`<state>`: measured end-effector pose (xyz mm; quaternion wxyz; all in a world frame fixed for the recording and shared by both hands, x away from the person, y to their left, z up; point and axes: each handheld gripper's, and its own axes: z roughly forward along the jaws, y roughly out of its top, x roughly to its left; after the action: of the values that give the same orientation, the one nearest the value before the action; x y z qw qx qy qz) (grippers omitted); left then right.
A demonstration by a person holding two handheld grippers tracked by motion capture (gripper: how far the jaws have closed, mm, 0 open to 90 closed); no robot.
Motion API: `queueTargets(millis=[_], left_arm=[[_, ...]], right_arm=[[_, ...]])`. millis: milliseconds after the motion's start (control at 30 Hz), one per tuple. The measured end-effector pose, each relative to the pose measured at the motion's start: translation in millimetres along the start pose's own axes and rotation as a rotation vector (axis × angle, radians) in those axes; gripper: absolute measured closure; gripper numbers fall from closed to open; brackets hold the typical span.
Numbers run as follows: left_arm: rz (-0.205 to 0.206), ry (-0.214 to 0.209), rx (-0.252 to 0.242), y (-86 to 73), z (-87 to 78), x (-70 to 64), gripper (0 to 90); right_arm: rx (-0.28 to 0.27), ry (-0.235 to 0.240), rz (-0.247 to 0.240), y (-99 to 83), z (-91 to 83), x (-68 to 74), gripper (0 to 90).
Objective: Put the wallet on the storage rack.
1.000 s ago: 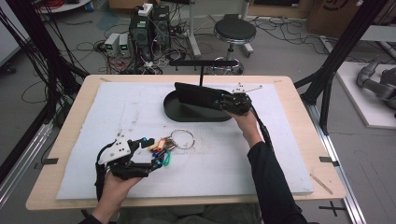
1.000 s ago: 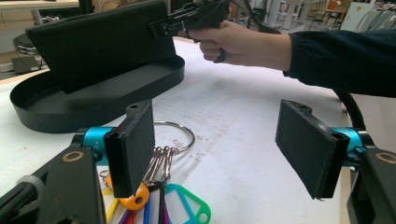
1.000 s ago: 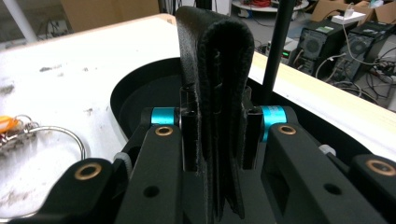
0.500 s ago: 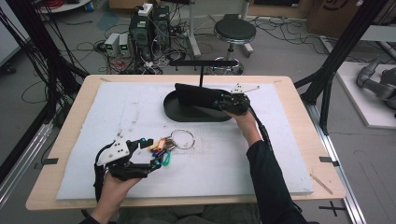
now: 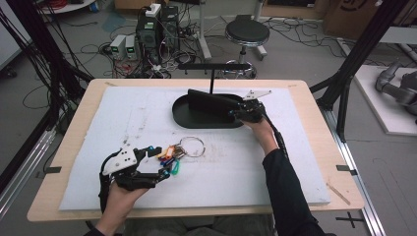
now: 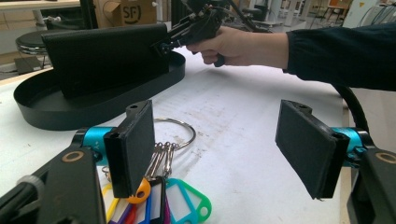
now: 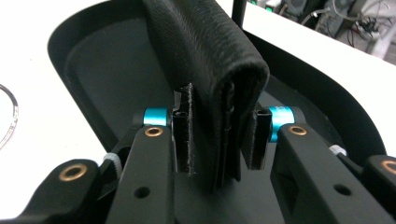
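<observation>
The right gripper [image 5: 235,111] clamps the black wallet [image 5: 212,102] upright in the oval tray [image 5: 183,117]. The left gripper [image 5: 166,161], jaws wide open, is beside the key ring [image 5: 192,146] on the open desk [image 5: 295,162].

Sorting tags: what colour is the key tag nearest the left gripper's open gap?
Green tag, clearest in left gripper view.

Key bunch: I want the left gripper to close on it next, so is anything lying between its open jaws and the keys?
Nothing visible does. The left gripper is open, and the key bunch lies beside its left pad on the bare white mat.
</observation>
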<state>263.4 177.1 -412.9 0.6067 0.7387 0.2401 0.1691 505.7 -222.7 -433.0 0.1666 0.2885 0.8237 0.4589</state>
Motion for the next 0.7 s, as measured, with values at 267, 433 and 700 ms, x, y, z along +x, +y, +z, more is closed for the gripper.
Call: queueTargets(millis=[267,433,700], left_arm=[[-0.006,-0.002,0.004,-1.2,0.4,1.0,28.5],[-0.008,-0.006,0.007,-1.3,1.7,0.9,28.5],[-0.005,-0.008,0.013,-1.5,3.6,1.1,28.5]], right_arm=[[0.021,-0.027,-0.016,1.2,-1.1,1.2,67.9],[0.025,-0.049,-0.006,1.6,-3.9,-0.6,65.2],[0.009,-0.097,0.014,4.8,-13.8,-1.4,51.4]])
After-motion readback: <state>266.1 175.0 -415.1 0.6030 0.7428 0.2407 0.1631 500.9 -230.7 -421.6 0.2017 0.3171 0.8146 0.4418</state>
